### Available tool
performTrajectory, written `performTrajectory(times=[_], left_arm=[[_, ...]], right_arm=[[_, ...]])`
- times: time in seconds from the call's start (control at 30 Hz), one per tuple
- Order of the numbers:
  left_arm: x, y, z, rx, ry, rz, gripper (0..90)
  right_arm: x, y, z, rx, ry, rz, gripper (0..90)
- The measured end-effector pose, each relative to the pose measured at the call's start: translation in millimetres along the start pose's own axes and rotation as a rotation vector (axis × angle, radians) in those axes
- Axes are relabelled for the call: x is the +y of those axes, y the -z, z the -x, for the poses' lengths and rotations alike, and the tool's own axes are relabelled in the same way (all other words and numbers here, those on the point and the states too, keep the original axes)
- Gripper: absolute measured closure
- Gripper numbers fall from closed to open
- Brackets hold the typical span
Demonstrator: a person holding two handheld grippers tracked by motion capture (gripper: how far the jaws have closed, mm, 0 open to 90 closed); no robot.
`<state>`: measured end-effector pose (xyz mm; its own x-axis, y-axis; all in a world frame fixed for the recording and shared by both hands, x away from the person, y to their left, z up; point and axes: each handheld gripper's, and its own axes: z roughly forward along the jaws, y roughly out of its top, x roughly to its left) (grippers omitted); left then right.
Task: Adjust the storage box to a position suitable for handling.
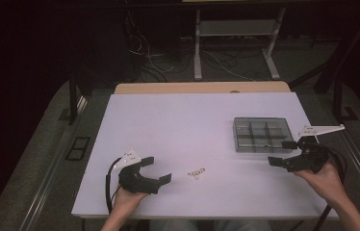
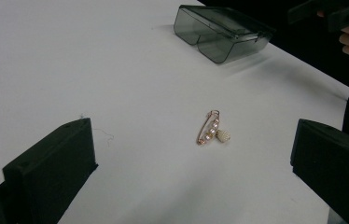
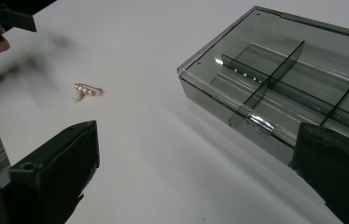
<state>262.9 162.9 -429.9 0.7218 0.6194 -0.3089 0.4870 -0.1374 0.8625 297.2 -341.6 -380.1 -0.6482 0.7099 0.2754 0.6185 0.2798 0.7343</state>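
A small gold pin with pearls [image 1: 196, 173] lies on the white table [image 1: 178, 120], between my two grippers. My left gripper [image 1: 157, 169] stands open just left of the pin, its jaws wide apart and empty. In the left gripper view the pin [image 2: 212, 129] lies a short way ahead between the jaws. A closed smoky-grey compartment box [image 1: 261, 134] sits at the right. My right gripper [image 1: 281, 153] is open and empty at the box's near right corner. The right gripper view has the box [image 3: 275, 74] close ahead at right and the pin [image 3: 87, 90] farther left.
The table's front edge [image 1: 197, 215] runs just below both hands. Beyond the far edge there is a wooden board [image 1: 202, 87], then a dark floor with cables and a metal stand [image 1: 197, 53]. A wide bare stretch of table lies left of the box.
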Motion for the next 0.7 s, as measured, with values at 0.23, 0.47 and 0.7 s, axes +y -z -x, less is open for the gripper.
performTrajectory(times=[0.23,0.47,0.7], left_arm=[[-0.1,-0.6,0.4,-0.002,0.0,-0.002,0.0],[-0.1,-0.5,0.4,-0.002,0.0,-0.002,0.0],[-0.2,-0.5,0.5,-0.004,-0.003,-0.002,0.0]], right_arm=[[12.0,3.4,9.5,-0.022,0.013,-0.021,0.6],[22.8,6.2,18.7,-0.031,0.016,-0.032,0.6],[31.1,7.5,32.1,-0.039,0.005,-0.038,0.6]])
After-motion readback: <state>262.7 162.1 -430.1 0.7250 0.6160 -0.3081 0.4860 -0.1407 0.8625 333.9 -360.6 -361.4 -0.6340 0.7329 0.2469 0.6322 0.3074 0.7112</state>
